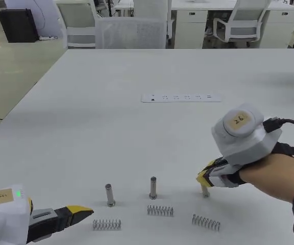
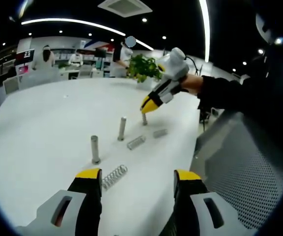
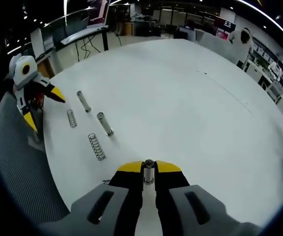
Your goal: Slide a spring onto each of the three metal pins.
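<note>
The left claw (image 1: 84,211) hangs open just beside the left spring (image 1: 106,224), which lies on the tabletop (image 1: 137,138) before the bare left pin (image 1: 109,195). The middle pin (image 1: 153,188) stands bare too, with the middle spring (image 1: 160,210) loose in front. The right claw (image 1: 203,179) is clamped on the upright right pin (image 1: 206,192), and the right spring (image 1: 205,222) lies near. All three pairings seemingly remain.
</note>
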